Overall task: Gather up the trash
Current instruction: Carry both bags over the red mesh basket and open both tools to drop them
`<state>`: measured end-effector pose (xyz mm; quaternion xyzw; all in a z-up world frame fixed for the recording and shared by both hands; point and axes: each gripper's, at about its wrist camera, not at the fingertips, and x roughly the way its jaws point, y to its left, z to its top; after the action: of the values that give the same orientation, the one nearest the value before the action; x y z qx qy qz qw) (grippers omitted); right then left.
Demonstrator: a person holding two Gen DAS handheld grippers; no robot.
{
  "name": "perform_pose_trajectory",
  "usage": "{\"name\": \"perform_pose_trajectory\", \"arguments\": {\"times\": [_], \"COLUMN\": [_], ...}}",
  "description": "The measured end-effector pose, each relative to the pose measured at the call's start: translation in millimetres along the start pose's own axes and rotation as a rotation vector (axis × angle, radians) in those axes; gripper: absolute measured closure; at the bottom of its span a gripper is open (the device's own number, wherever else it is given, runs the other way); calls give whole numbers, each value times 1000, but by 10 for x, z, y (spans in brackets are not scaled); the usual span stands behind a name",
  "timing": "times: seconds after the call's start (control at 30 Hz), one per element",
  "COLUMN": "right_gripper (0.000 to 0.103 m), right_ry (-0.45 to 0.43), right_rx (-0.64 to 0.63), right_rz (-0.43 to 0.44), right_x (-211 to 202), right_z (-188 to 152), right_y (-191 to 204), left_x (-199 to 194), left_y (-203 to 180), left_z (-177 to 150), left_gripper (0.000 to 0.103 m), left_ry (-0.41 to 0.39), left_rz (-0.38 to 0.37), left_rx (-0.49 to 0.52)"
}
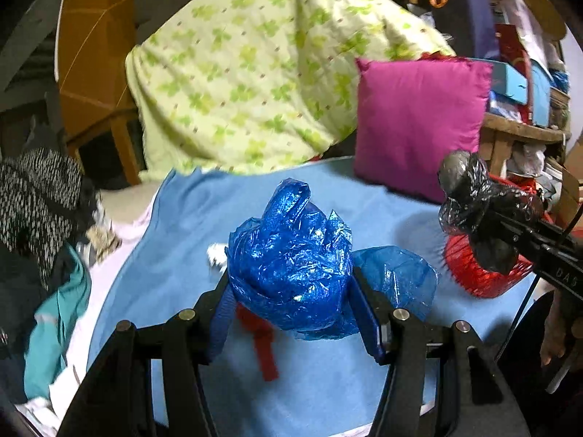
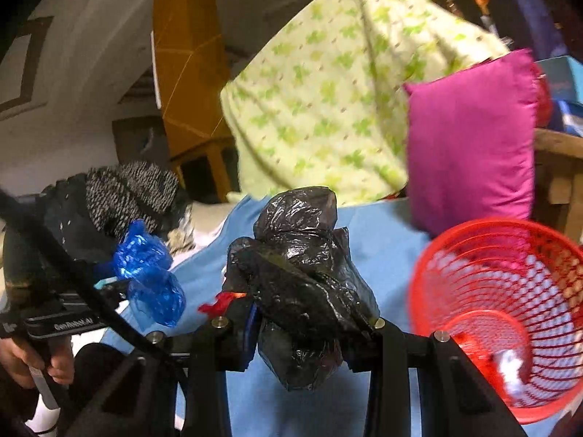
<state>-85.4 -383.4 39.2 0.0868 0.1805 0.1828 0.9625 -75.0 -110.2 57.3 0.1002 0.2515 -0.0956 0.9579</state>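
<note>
In the left wrist view my left gripper (image 1: 291, 286) is shut on a crumpled blue plastic bag (image 1: 291, 255), held above the light blue sheet (image 1: 175, 255). The right wrist view has my right gripper (image 2: 302, 315) shut on a crumpled black plastic bag (image 2: 298, 273). A red mesh basket (image 2: 473, 224) stands just right of it, with a white paper ball (image 2: 510, 367) inside. From the left wrist view, the right gripper (image 1: 484, 225) holds the black bag (image 1: 470, 196) over the basket (image 1: 484, 284). The left gripper (image 2: 120, 284) with the blue bag (image 2: 149, 273) shows at the left of the right wrist view.
A red scrap (image 1: 264, 342) and a white crumpled bit (image 1: 216, 255) lie on the sheet under the blue bag. A magenta pillow (image 1: 419, 123) and a green-patterned cover (image 1: 255, 73) stand at the back. Piled clothes (image 1: 40, 200) fill the left; cluttered shelves (image 1: 524, 83) the right.
</note>
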Motion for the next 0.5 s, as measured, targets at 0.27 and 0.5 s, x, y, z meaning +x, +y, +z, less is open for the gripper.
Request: {"name": "perform_pose_trajectory", "arguments": {"times": [0.27,0.5], "right_gripper": [65,65], "right_ry": [-87,-130], "right_rx": [91,182], "right_rz": [-89,-141], "right_x": [-471,-712], "right_z": [31,5], "right_y": [-521,-887], "left_x": [-99,-76], "left_y": [-473,-899], "left_z": [303,480], "left_gripper": [42,42], "left_ry": [-53,-61], "left_rz": [-30,-60], "left_rx": [71,135]}}
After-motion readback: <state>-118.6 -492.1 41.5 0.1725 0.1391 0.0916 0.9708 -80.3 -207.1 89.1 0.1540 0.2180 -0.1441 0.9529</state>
